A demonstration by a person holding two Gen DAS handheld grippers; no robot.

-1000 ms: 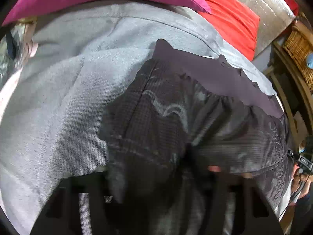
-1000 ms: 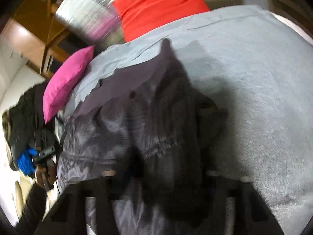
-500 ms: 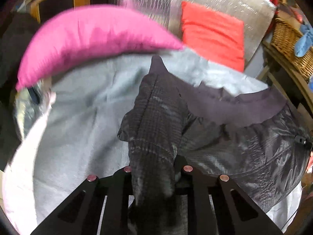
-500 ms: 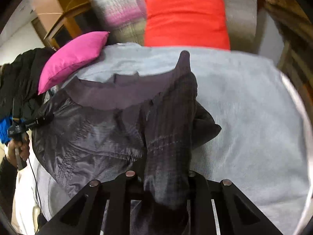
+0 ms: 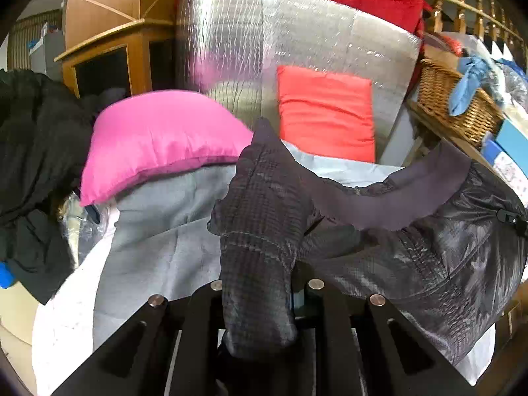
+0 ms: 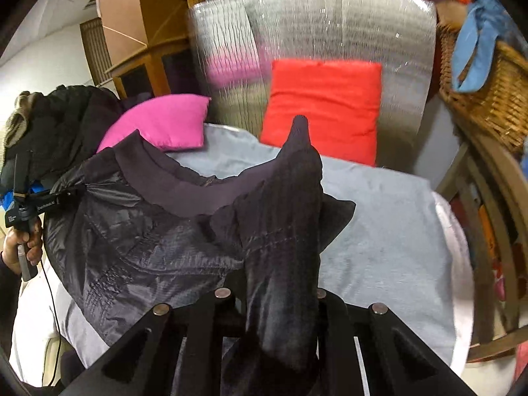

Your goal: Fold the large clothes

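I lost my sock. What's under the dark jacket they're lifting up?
Under the dark jacket you can see a grey sheet spread over the bed. The part the jacket still covers is hidden, so a sock there cannot be ruled out. Both grippers pinch the jacket.

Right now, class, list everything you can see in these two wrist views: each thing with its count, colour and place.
jacket: one, dark shiny purple-black with a ribbed collar, held up over the bed between both grippers
blanket: one, pale grey, spread over the bed under the jacket
pink pillow: one, magenta, at the head of the bed, left side
red cushion: one, red-orange, leaning on the foil panel
foil panel: one, silver, upright behind the pillows
wicker basket: one, tan, at right, a blue cloth draped over it
dark clothes pile: black, far left
wooden cabinet: one, brown, back left
left gripper: black, shut on the jacket
right gripper: black, jaws closing on the jacket
hand: one, holding the left gripper's handle
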